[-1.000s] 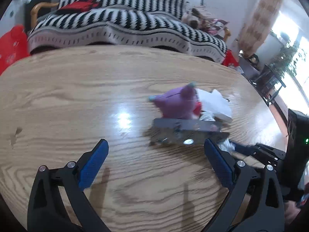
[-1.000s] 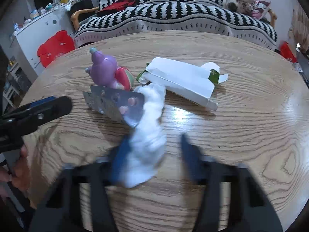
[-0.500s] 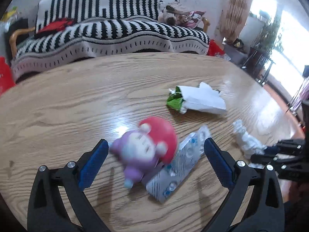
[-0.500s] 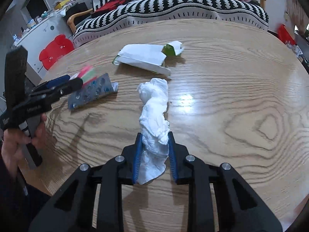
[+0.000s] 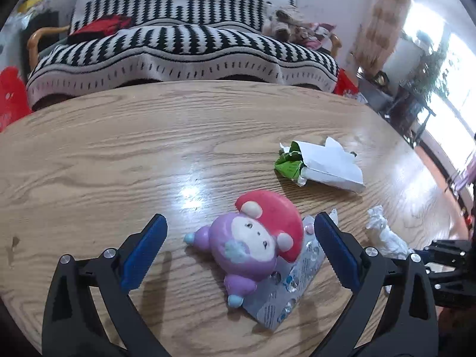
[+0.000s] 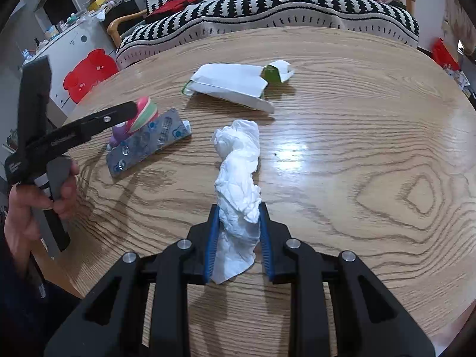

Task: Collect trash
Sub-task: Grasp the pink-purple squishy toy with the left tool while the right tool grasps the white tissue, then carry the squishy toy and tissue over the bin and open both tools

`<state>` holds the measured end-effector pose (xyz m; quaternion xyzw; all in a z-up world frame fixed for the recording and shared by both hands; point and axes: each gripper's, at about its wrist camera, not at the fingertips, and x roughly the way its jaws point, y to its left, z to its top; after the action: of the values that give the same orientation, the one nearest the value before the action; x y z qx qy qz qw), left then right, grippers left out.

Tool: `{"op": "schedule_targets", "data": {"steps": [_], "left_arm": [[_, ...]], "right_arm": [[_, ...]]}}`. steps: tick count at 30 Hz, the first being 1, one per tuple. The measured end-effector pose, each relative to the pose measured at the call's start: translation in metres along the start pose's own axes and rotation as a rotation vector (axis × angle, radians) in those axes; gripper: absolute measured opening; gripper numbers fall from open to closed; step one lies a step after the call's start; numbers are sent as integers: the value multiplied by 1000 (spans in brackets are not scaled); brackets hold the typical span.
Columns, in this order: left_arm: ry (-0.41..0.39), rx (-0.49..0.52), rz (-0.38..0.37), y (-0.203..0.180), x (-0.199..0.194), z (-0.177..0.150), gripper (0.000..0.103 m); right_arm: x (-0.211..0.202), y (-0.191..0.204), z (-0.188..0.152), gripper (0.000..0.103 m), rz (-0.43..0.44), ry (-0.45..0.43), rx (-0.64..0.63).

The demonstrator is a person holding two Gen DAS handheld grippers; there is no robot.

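My right gripper (image 6: 238,217) is shut on a twisted white tissue (image 6: 238,166) that lies along the wooden table (image 6: 372,148). The tissue also shows in the left wrist view (image 5: 383,235). My left gripper (image 5: 238,238) is open, its fingers on either side of a purple and red squishy toy (image 5: 253,241). The toy lies on a silver blister pack (image 5: 288,291), also seen in the right wrist view (image 6: 148,142). A flattened white and green carton (image 5: 321,166) lies farther back, and shows in the right wrist view too (image 6: 235,84).
A sofa with a black and white striped throw (image 5: 184,50) stands behind the table. A red bear-shaped stool (image 6: 89,74) and a white cabinet (image 6: 65,44) are at the left. The table edge runs close to both grippers.
My right gripper has closed on the tissue and stayed shut. My left gripper has swung round the toy and pack and now straddles the toy, still open.
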<state>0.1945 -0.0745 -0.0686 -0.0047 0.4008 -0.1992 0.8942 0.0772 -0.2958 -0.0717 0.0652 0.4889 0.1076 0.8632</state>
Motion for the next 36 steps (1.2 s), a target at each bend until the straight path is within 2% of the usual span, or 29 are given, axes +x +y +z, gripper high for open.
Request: {"op": "schedule_targets", "data": {"steps": [3,8,9,10,12,15,18,25,30,36], "left_arm": [[3,50,22,-9,7,3,96],[29,27,5,-11,18,7,96],[31,14,7,-8,17,9,92],[31,-3,7,-6,16,11,77],[32,-35,-8,0,13,12,58],[42,-38,9,0,7,9,54],[30,-16,42,-4,-3,8,52],[-30,-1,60,-9,-50,3,52],[-23,37,61,-21,-83,-21,52],[-10,60,0,-48,-127,-59,52]], "right_arm": [[1,0,1,26,2,-2,3],[1,-1,1,26,5,-5,8],[0,-1,0,26,8,-5,11],[0,-2,0,26,9,-5,14],[-2,-4,0,26,10,-7,21],[-5,-4,1,26,11,-14,30],[-12,-3,1,26,14,-31,37],[-31,2,-1,26,30,-67,51],[-49,9,-8,26,52,-85,56],[-74,22,-28,26,75,-93,62]]}}
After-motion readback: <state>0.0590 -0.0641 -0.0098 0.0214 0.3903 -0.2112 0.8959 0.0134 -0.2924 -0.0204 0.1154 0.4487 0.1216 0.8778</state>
